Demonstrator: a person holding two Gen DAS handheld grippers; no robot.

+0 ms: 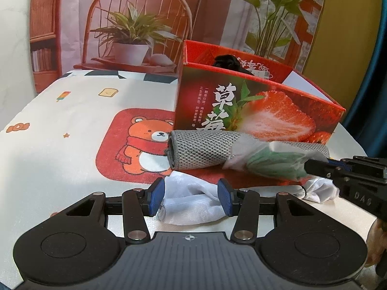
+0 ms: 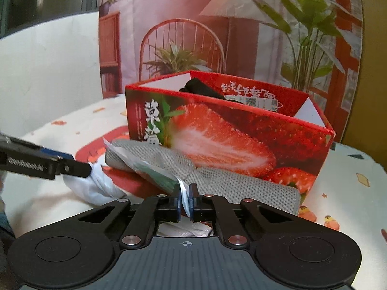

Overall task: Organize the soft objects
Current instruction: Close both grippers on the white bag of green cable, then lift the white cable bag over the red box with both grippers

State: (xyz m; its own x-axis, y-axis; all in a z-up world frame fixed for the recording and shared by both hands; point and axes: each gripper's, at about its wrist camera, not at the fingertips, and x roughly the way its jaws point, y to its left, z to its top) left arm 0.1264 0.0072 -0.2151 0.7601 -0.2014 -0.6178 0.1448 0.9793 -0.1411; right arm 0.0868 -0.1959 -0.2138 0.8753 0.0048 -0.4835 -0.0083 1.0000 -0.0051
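Setting: a staged domestic corner. The worktop (image 1: 60,125) wore a child's cartoon cloth with a bear print (image 1: 142,142). Behind hung a printed backdrop (image 1: 150,24) picturing chair, potted plants and lamp. A strawberry gift box (image 2: 229,130) held household textiles.

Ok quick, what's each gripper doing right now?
Left gripper: closed on the white cloth.
Right gripper: shut on the edge of the green-and-white plastic packet lying over the grey rolled towel.
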